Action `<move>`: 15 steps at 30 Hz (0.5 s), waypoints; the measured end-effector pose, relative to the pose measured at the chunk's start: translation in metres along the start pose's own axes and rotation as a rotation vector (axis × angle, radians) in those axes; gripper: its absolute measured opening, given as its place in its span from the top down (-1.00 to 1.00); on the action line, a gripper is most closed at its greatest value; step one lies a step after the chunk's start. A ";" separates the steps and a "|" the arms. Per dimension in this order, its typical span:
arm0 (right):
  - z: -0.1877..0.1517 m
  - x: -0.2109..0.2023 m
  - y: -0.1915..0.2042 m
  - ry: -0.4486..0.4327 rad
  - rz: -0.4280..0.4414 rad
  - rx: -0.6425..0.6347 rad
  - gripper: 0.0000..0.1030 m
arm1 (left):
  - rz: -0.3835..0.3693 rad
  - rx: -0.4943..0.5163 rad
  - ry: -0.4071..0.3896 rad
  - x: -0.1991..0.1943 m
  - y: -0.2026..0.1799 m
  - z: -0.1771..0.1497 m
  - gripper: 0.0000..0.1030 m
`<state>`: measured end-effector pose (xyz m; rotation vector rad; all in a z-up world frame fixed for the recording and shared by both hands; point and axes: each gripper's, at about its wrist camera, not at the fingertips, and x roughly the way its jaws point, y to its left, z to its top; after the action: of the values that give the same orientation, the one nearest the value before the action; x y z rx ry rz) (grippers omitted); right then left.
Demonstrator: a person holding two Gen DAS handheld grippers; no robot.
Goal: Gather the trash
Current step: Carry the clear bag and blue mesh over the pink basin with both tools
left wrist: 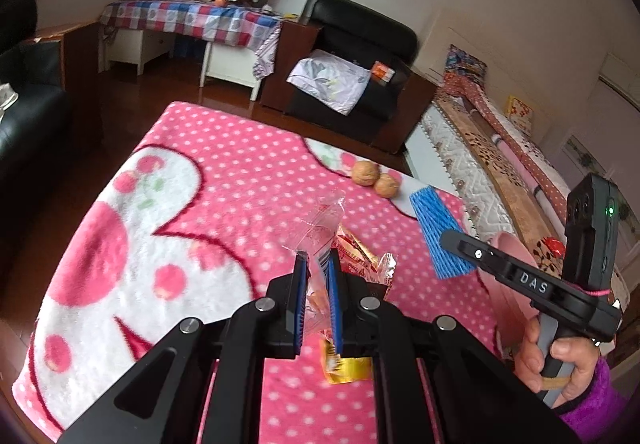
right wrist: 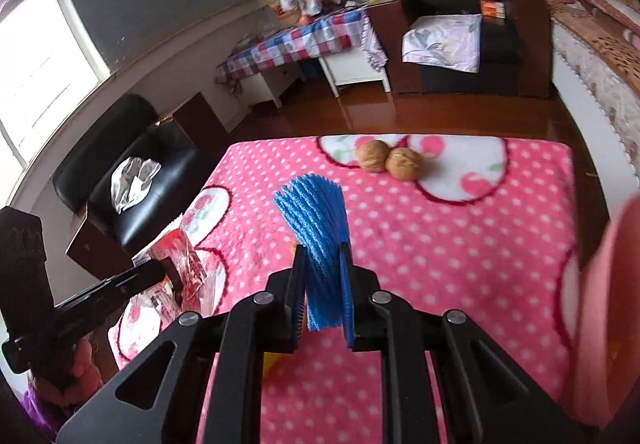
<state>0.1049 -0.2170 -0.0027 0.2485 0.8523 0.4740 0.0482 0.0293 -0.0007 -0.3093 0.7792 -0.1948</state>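
My left gripper (left wrist: 318, 264) is shut on a clear plastic wrapper (left wrist: 320, 228) and holds it above the pink polka-dot blanket (left wrist: 240, 171). Red-and-gold snack wrappers (left wrist: 360, 256) lie just right of it, and a gold wrapper (left wrist: 344, 364) lies under its jaws. My right gripper (right wrist: 322, 256) is shut on a blue foam net sleeve (right wrist: 316, 219), also seen in the left wrist view (left wrist: 438, 232). The left gripper and its wrapper (right wrist: 180, 260) show at the left of the right wrist view.
Two walnuts (left wrist: 376, 179) (right wrist: 388, 161) lie at the blanket's far side. A pink bin (right wrist: 604, 316) stands at the right, also in the left wrist view (left wrist: 508, 284). Black armchairs (right wrist: 460, 23) (right wrist: 128, 179) and a checked-cloth table (left wrist: 188, 17) stand on the wooden floor beyond.
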 end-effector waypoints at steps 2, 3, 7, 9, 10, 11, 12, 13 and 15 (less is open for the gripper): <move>-0.005 -0.014 -0.008 -0.018 -0.017 0.019 0.70 | -0.018 0.025 -0.003 0.000 -0.014 0.001 0.82; -0.008 -0.022 -0.012 -0.028 -0.030 0.027 0.70 | -0.025 0.033 -0.003 0.001 -0.019 0.001 0.82; -0.019 -0.047 -0.030 -0.059 -0.070 0.056 0.70 | -0.063 0.075 -0.001 0.004 -0.047 0.002 0.82; -0.025 -0.058 -0.039 -0.073 -0.089 0.075 0.70 | -0.079 0.097 0.002 0.006 -0.061 0.001 0.82; -0.028 -0.065 -0.043 -0.081 -0.101 0.086 0.70 | -0.087 0.106 0.003 0.007 -0.067 0.001 0.82; -0.030 -0.069 -0.048 -0.088 -0.109 0.094 0.70 | -0.099 0.120 0.005 0.008 -0.077 0.000 0.82; -0.033 -0.074 -0.052 -0.095 -0.120 0.101 0.70 | -0.106 0.130 0.005 0.009 -0.083 0.000 0.82; -0.035 -0.080 -0.056 -0.103 -0.134 0.107 0.70 | -0.113 0.140 0.006 0.010 -0.090 0.000 0.82; -0.040 -0.089 -0.063 -0.116 -0.157 0.116 0.70 | -0.130 0.163 0.007 0.012 -0.106 0.000 0.82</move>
<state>0.0435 -0.3145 0.0059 0.3099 0.7801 0.2619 0.0503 -0.0737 0.0278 -0.2050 0.7462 -0.3796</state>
